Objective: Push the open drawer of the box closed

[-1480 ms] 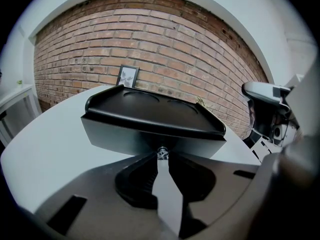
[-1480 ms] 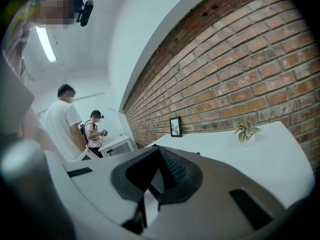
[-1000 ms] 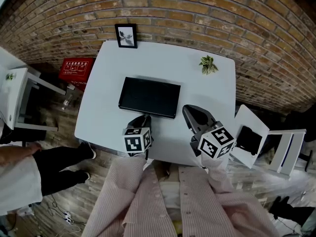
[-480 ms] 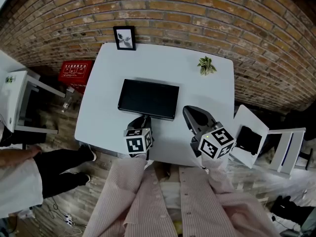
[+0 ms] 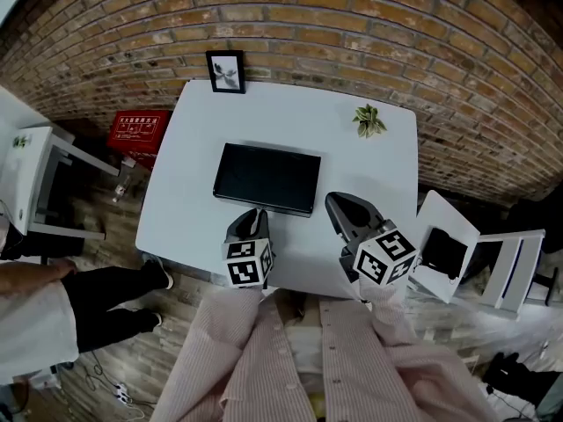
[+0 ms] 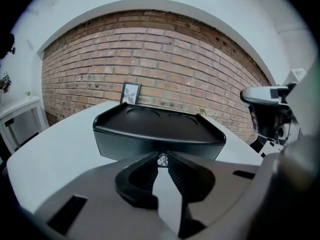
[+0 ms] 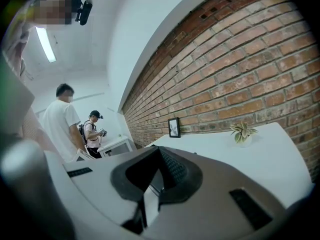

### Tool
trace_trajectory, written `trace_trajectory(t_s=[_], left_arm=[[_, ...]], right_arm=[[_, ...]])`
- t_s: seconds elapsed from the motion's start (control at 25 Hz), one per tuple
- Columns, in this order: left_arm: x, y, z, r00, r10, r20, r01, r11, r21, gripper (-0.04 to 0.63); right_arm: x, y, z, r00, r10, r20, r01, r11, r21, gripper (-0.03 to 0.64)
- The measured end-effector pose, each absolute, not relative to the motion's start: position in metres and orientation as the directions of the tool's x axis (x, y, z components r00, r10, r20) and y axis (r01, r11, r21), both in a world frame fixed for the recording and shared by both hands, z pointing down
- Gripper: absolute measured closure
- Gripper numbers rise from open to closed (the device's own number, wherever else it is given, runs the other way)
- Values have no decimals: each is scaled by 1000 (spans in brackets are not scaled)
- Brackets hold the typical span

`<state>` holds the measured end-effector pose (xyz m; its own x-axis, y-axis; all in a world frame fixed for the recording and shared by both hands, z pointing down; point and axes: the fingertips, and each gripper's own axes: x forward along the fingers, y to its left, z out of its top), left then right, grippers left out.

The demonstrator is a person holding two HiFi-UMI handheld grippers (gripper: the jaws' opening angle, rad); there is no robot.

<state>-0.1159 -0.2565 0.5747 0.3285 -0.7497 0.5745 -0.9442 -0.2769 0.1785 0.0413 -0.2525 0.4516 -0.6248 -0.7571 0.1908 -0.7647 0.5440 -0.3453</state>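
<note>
Black and flat, the box [image 5: 266, 178] lies mid-table [image 5: 361, 161] in the head view. Its long axis runs left to right and its front faces the person. Two arms in striped pink sleeves [image 5: 220, 341] reach forward from the bottom edge. The left gripper [image 5: 255, 213] tilts down with its tips at the middle of the box's front. The right gripper [image 5: 334, 202] is held nearly level over the table just right of the box, apart from it. A frame [image 5: 226, 71] leans on the brick wall [image 5: 369, 25] at the far edge, and a plant [image 5: 370, 119] stands at the far right corner.

In the left gripper view the box fills the middle, its top a shallow tray with two round hollows [image 6: 141, 111]. The drawer front under the rim looks flush; I cannot tell a gap. The jaws are drawn close and their tips pinch a small clear knob [image 6: 162, 160] on that front.

In the right gripper view the jaws come together at their tips with nothing between them, pointing along the table towards the wall. Two people [image 7: 60, 124] stand at far left.
</note>
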Motion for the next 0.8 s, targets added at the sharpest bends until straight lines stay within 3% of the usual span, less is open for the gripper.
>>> trace_trajectory(t_s=[0.24,0.8], left_arm=[[-126,-249,548,314,-799,513,-949,-278,148,584],[-171,-224,467,263,-899,350,-965,-246,94,600]], right_arm=[[38,-251,447,-635,-750,184,-757,557,-341,614],[25,-252,427,-660,-743,110,-734,606,-306,614]])
